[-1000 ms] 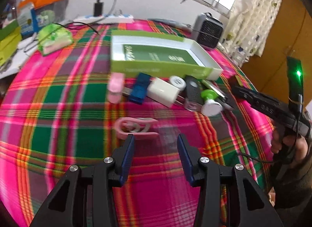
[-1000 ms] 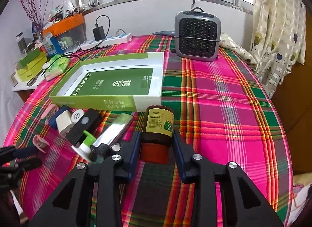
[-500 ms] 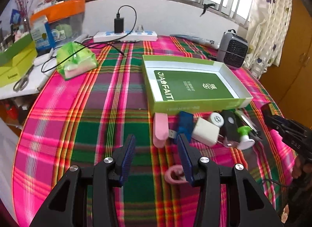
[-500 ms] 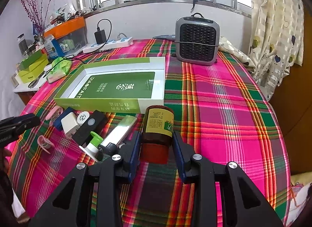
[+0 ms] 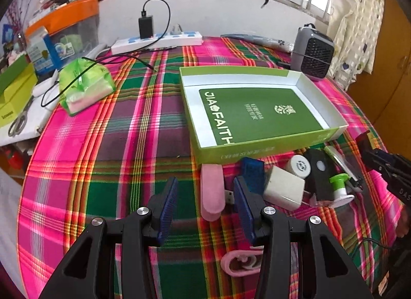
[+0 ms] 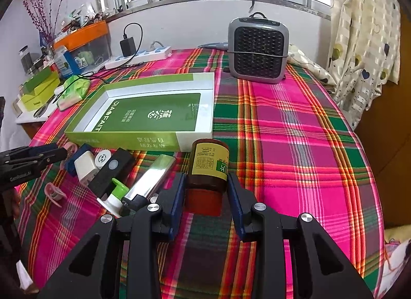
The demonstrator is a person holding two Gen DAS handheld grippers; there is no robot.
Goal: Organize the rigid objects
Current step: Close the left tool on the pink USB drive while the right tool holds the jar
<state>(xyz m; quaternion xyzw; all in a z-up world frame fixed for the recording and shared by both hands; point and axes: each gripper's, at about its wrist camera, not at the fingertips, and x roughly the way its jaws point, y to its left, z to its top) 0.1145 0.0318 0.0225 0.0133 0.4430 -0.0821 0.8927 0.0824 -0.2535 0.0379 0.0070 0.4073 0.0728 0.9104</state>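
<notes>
The right claw (image 6: 205, 191) grips a brown glass jar with a yellow-green label (image 6: 209, 168), which lies on its side with its pads pressed on both flanks of it. The jar rests on the plaid-covered tabletop (image 6: 295, 145), just beside the near right corner of the shallow green-and-white cardboard box (image 6: 151, 111), which stands empty toward the middle of the tabletop.

The left claw (image 5: 205, 206) stands wide and holds nothing — a flat pink oblong case (image 5: 212, 191) lies between its jaws, untouched. Close along the box's near wall sit a blue block (image 5: 253, 173), a white charger cube (image 5: 282, 191), a small white round cap (image 5: 299, 166), a black rectangular device (image 5: 319, 170), a green-and-white spool (image 5: 339, 189) and a silver tube (image 6: 151, 178). A pink clip (image 5: 239, 263) lies nearer the tabletop's front edge.

The step in hand looks like lifting the jar into the box. To do it well, raise it clear of the box's low wall before carrying it across — dragging would likely shove the box. Lay it near a corner, leaving room for the other items. The smooth round glass could slip, so the squeeze should hold until the jar rests on the box floor.
</notes>
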